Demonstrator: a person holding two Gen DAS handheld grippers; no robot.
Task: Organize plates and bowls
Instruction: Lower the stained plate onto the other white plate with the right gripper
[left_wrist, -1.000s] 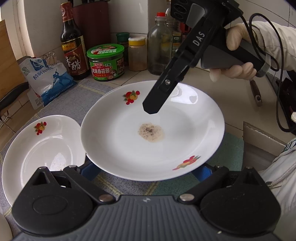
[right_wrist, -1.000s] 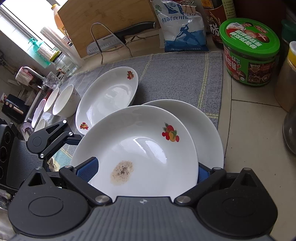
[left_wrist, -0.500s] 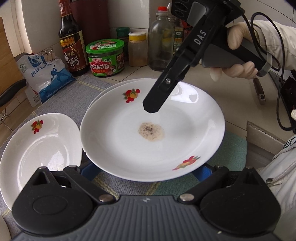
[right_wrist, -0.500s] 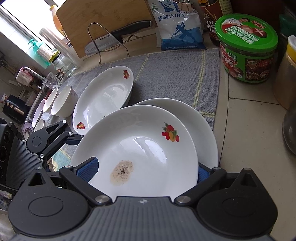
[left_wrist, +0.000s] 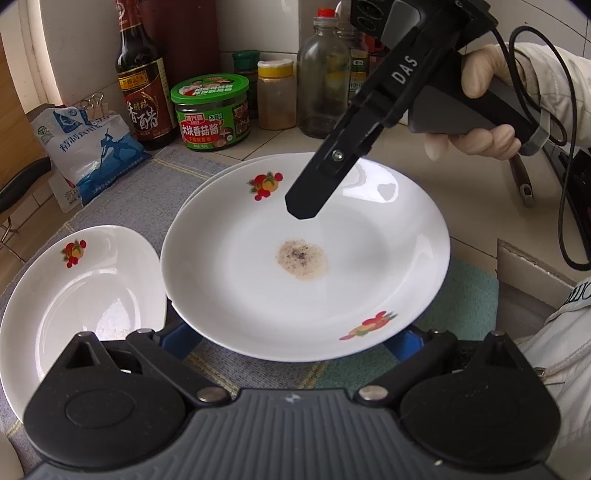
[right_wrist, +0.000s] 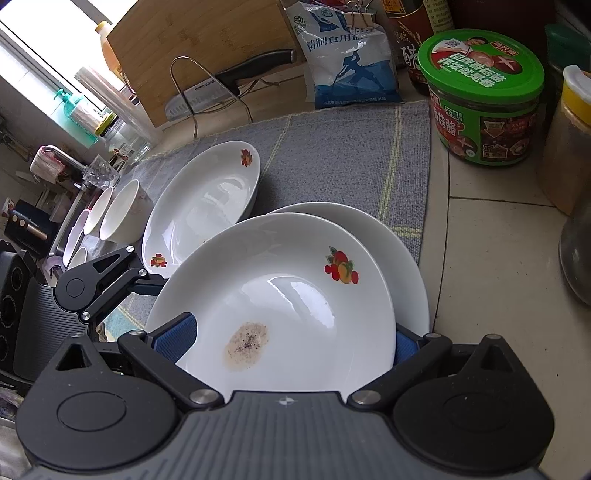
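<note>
A white plate with fruit decals and a brown stain in its middle hangs above the counter. My left gripper is shut on its near rim, with the blue pads against the edge. From the opposite side my right gripper is shut on the same plate, and one of its fingers lies over the plate. Directly under it a second white plate lies at the mat's edge. A third fruit-decal plate rests on the mat to the left. Several white bowls stand further left.
A grey mat covers the counter. Behind it stand a green-lidded jar, a dark sauce bottle, a salt bag, a spice jar and a glass bottle. A cutting board and a knife lean at the back.
Both grippers have carried the stained plate a little further towards the jars, so it now sits more squarely over the second plate. The grip on it has not changed.
</note>
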